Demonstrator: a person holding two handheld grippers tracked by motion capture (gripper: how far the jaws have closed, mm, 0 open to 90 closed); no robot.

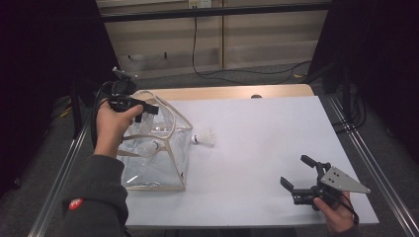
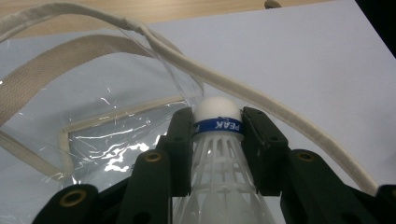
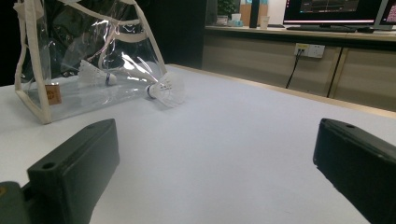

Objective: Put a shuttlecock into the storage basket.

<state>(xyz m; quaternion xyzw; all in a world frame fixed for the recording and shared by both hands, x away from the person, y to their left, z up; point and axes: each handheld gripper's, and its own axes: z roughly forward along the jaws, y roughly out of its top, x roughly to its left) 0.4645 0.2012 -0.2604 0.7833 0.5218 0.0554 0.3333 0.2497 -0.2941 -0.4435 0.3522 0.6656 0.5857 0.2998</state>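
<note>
From above, I'm holding my left gripper (image 1: pixel 141 112) over the clear bag (image 1: pixel 158 170), a second shuttlecock (image 1: pixel 205 138) lying right of it. My left gripper's camera is showing the jaws clamping a white shuttlecock (image 2: pixel 217 122) with its blue band. My right gripper (image 3: pixel 210 172) is sitting wide apart, one shuttle inside the bag ahead.

The high view looks down on the clear bag (image 1: pixel 153 148); both gripper views face it, the left closest.

The bag (image 1: pixel 153 148) stands by the counter's (image 1: pixel 257 148) left edge with one shuttlecock (image 1: pixel 148 146) in it, another shuttlecock (image 1: pixel 205 138) lying on the counter just right of it.
</note>
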